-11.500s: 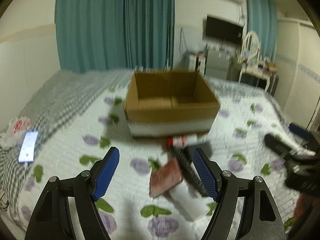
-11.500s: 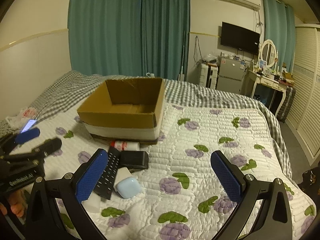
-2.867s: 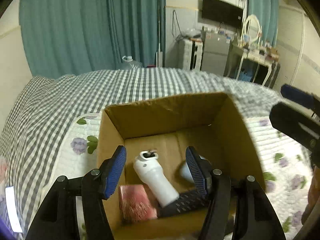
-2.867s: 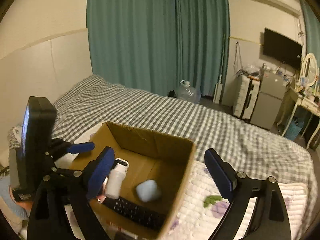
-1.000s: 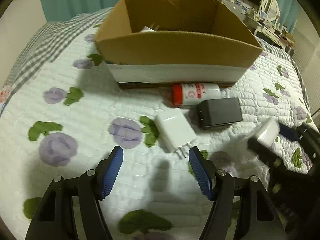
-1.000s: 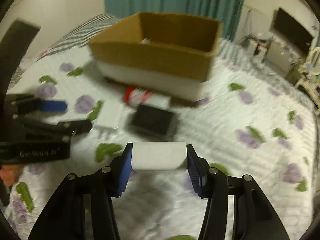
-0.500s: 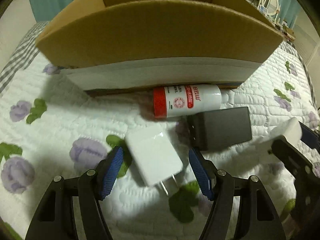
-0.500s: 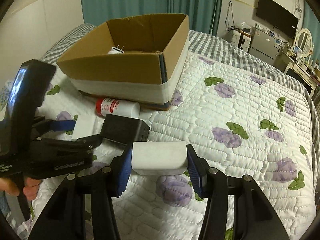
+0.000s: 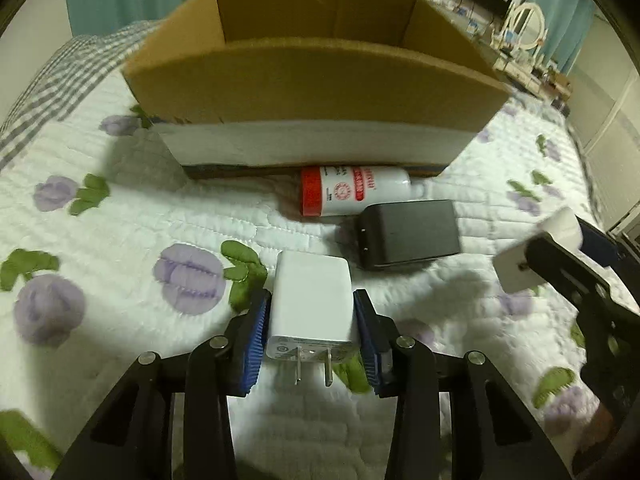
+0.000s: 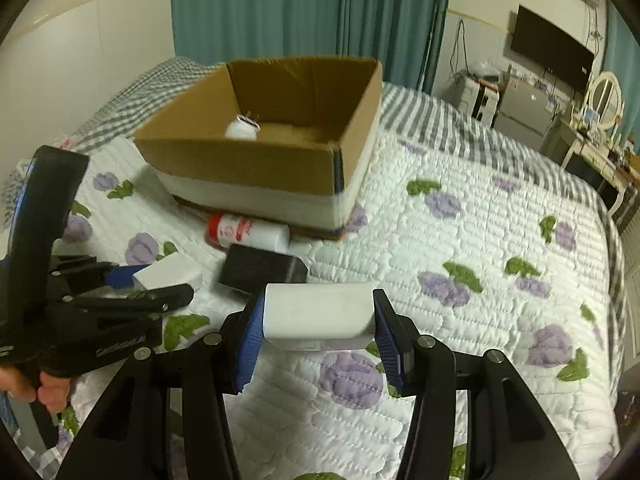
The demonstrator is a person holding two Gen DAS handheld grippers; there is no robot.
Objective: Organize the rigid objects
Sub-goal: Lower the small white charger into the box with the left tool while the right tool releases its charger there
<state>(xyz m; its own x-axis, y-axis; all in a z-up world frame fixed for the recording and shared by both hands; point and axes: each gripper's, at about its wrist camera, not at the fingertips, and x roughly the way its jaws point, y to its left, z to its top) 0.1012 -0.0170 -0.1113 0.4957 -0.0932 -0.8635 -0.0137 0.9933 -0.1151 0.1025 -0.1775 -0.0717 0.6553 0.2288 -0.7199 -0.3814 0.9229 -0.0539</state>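
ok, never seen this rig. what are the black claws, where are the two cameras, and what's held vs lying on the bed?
No robot: a person holds a two-finger clamp in each hand, with a fisheye camera on each looking along its fingers. In the left wrist view, the left gripper, whose jaws have just been closing, pinches a white plug adapter. In the right wrist view, the right gripper holds a white block. On the quilt lie a red-capped bottle and a black box, before the cardboard box.
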